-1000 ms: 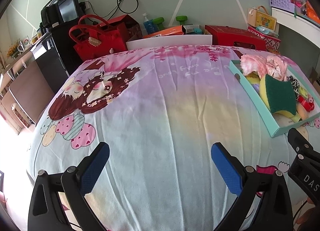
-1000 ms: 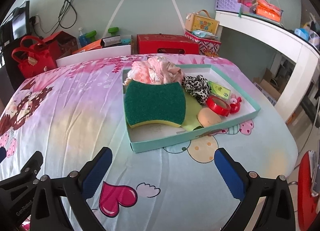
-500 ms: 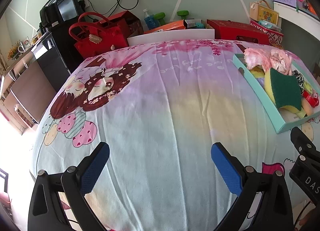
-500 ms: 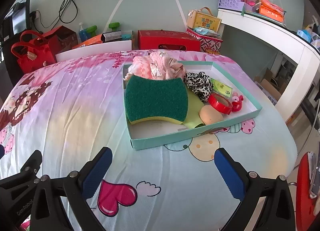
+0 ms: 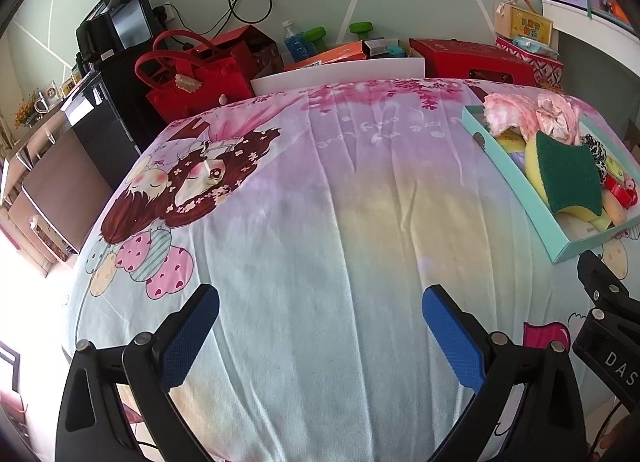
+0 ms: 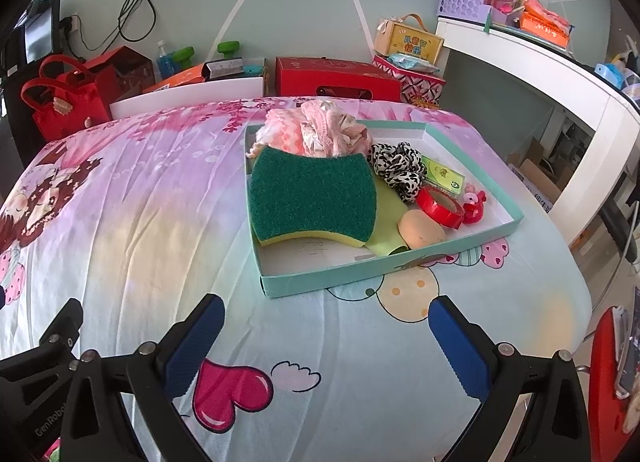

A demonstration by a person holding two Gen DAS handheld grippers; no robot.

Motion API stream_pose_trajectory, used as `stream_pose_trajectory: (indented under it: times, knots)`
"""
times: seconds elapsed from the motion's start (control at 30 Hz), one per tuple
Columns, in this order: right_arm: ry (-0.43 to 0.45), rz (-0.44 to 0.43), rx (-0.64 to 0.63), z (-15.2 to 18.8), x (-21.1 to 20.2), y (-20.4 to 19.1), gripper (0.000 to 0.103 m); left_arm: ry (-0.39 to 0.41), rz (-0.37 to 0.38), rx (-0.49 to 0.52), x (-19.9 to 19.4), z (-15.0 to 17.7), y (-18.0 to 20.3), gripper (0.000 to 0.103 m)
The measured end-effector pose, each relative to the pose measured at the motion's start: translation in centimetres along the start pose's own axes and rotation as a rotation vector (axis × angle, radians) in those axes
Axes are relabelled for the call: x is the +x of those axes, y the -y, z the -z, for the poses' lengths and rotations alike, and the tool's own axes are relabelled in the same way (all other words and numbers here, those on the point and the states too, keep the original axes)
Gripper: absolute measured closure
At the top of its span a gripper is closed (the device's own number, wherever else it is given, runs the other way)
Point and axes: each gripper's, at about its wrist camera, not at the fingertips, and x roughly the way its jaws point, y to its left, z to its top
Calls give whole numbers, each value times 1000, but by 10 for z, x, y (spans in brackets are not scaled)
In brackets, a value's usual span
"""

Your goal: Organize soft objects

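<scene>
Teal tray [image 6: 360,280] sits nearer now — both tools spread, empty.

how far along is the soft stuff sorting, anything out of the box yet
Nothing looks done: the green sponge, pink cloth, spotted scrunchie and peach puff all sit in the teal box beside the red tape. Nothing is in hand: the left gripper and right gripper are open and empty over the bedsheet. All the sorting is left.
</scene>
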Motion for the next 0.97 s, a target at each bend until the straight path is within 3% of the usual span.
stream_pose_trajectory:
  times: [0.97]
  knots:
    - [-17, 1, 8, 2, 4, 2, 0, 4, -14, 17, 0, -1, 4, 2]
